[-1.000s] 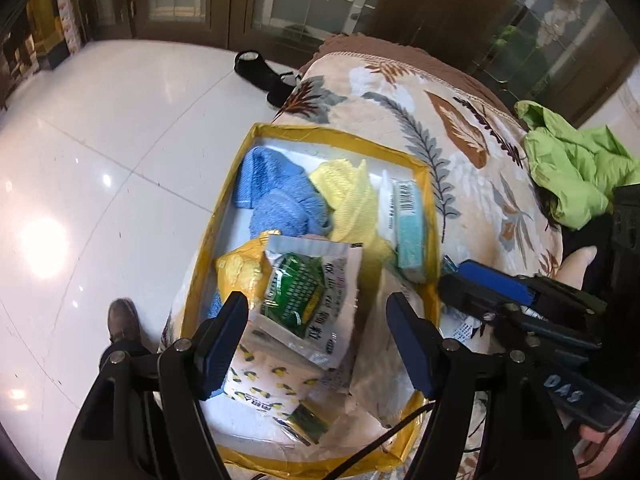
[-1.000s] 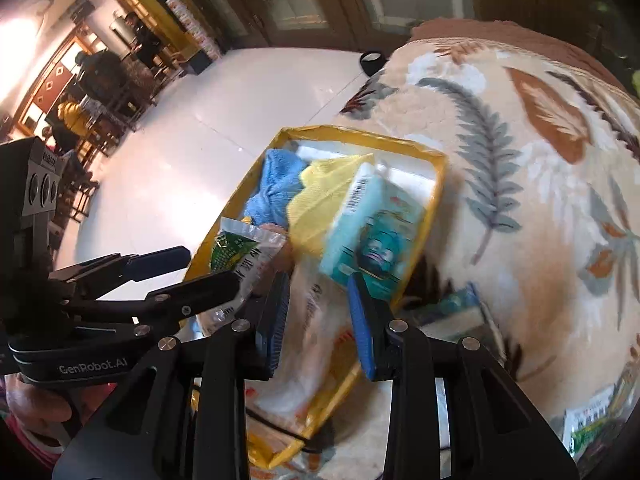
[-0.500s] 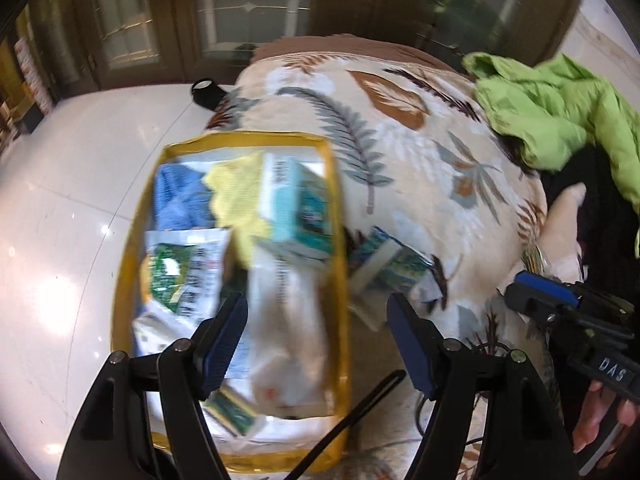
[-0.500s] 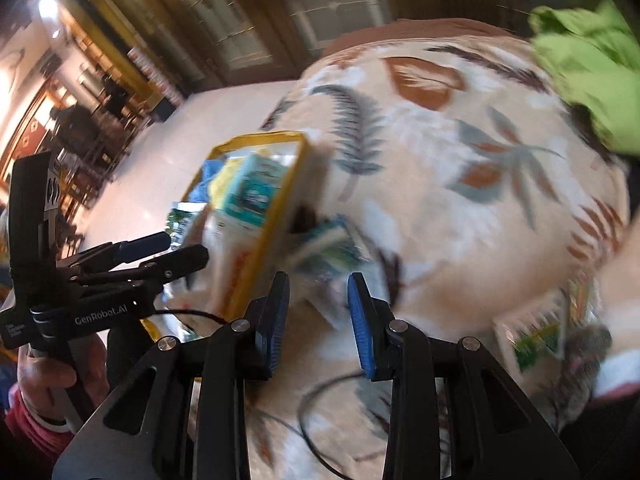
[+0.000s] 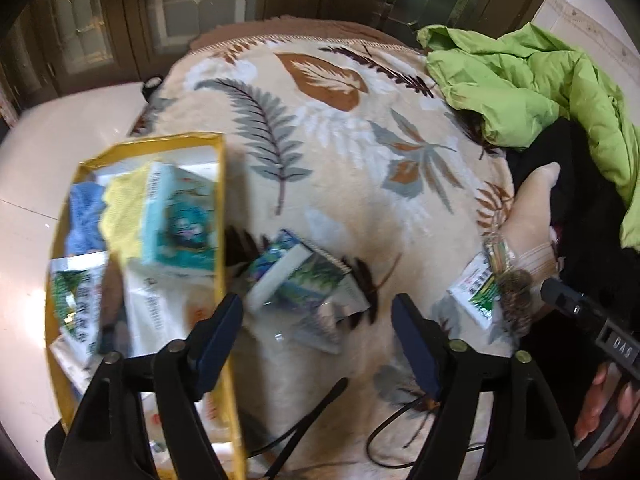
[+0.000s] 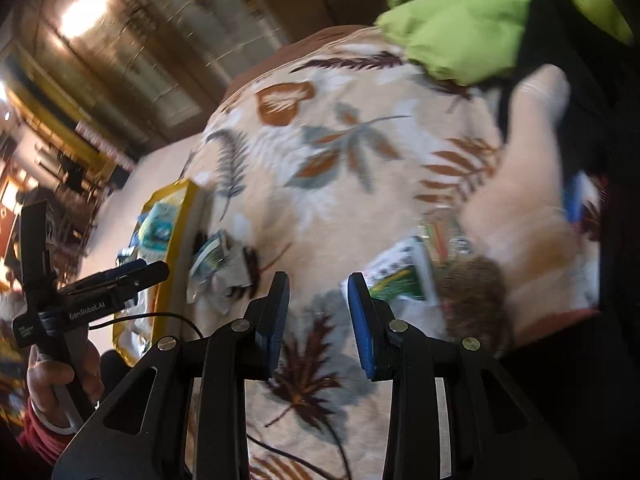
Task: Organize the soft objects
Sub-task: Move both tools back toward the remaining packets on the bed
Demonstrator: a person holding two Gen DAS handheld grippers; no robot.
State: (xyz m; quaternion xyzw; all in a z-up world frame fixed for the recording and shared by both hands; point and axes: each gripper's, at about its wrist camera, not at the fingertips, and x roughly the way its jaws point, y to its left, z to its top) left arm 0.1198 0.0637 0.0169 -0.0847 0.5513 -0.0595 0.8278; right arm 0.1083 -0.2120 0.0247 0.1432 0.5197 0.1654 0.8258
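A yellow-rimmed storage bag [image 5: 222, 216] lies open at the left edge of a leaf-print blanket [image 5: 340, 152]. It holds a blue cloth [image 5: 84, 216], a yellow cloth [image 5: 122, 204], a teal tissue pack [image 5: 180, 220] and several white packets. A loose tissue pack [image 5: 296, 276] lies on the blanket just right of the bag. A green-and-white packet [image 5: 476, 288] lies further right, beside a brown furry item [image 5: 516, 296]. My left gripper [image 5: 316, 340] is open and empty above the loose pack. My right gripper [image 6: 318, 312] is open and empty, just left of the green-and-white packet [image 6: 396, 276].
A lime-green jacket [image 5: 532, 80] and dark clothing [image 5: 592, 200] lie at the blanket's right. A pale pillow-like shape [image 5: 528, 216] sits by the packet. Black cables [image 5: 312, 412] trail across the near blanket. White tiled floor [image 5: 32, 184] lies to the left.
Both grippers have swung right, away from over the bag and across the blanket. The right gripper now faces the green-and-white packet; the left faces the loose tissue pack.
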